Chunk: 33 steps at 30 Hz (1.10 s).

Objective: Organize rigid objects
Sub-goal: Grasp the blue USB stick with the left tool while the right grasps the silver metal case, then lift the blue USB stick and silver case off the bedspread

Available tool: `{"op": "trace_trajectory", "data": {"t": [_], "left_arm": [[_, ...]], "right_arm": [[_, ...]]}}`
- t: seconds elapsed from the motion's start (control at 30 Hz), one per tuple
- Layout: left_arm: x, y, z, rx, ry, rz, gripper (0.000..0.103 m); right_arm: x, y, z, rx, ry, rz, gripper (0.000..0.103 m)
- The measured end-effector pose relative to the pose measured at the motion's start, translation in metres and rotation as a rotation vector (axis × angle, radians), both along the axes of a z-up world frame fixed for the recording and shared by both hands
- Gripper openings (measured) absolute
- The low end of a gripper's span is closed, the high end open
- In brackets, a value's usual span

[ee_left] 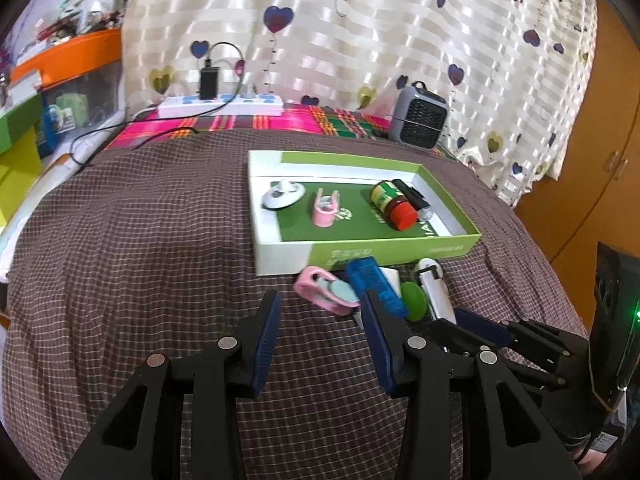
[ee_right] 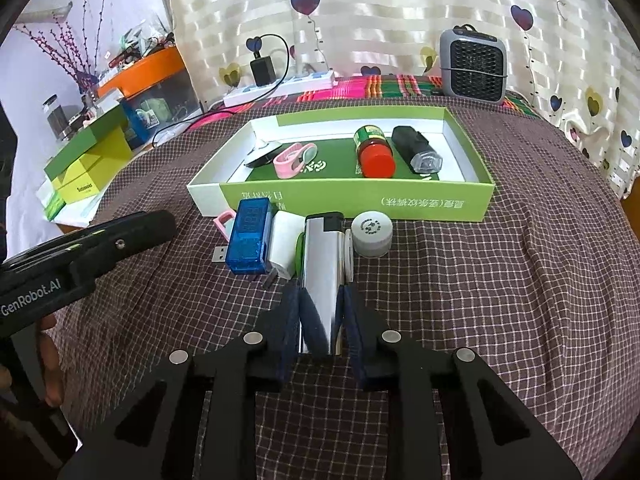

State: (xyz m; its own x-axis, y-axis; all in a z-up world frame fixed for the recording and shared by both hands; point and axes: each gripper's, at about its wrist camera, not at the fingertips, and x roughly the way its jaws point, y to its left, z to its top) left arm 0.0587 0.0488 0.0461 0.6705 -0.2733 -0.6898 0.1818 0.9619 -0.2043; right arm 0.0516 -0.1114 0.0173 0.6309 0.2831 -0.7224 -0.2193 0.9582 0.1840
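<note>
A shallow green and white box (ee_right: 352, 200) lies on the checked bedspread. It holds a white round piece (ee_right: 260, 156), a pink clip (ee_right: 294, 162), a red-capped bottle (ee_right: 374, 150) and a black torch (ee_right: 416, 148). In front of the box lie a blue USB meter (ee_right: 250, 236), a white plug (ee_right: 284, 240), a green disc (ee_right: 299, 252) and a small white jar (ee_right: 372, 232). My right gripper (ee_right: 320, 300) is shut on a silver lighter (ee_right: 322, 264) that lies among them. My left gripper (ee_left: 322, 300) is open, just short of a second pink clip (ee_left: 320, 286).
A grey mini heater (ee_right: 472, 68) and a white power strip (ee_right: 280, 88) with a black charger stand at the far edge before the curtain. Stacked green boxes (ee_right: 88, 160) and an orange-lidded bin (ee_right: 148, 72) are at the left. A wooden wardrobe (ee_left: 600, 140) is at the right.
</note>
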Motion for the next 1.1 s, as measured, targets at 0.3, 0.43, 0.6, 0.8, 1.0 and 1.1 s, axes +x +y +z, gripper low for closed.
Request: {"op": "trace_trajectory", "data": {"t": [0.3,0.43,0.6,0.8,1.0,1.1], "left_arm": [[0.012,-0.033,-0.005,0.034,0.032,-0.059,0.041],[0.017,-0.038,-0.008,0.041,0.05,-0.049,0.041],[0.025,-0.047,-0.011,0.084,0.059,-0.048,0.041],[0.032,-0.053,-0.016,0.113,0.065,-0.048,0.041],[0.036,-0.061,-0.018,0.147,0.072,-0.059,0.041],[0.037,-0.06,-0.019,0.148,0.07,-0.058,0.041]], "right_arm": [[-0.004,-0.014,0.004,0.019,-0.016,-0.003,0.024],[-0.005,-0.025,0.005,0.028,-0.021,-0.023,0.024],[-0.006,-0.037,0.005,0.03,-0.026,-0.048,0.019],[-0.006,-0.046,0.004,0.029,-0.028,-0.064,0.012],[-0.002,-0.054,-0.002,0.036,0.001,-0.061,0.012],[0.0,-0.056,-0.004,0.05,0.012,-0.047,0.012]]}}
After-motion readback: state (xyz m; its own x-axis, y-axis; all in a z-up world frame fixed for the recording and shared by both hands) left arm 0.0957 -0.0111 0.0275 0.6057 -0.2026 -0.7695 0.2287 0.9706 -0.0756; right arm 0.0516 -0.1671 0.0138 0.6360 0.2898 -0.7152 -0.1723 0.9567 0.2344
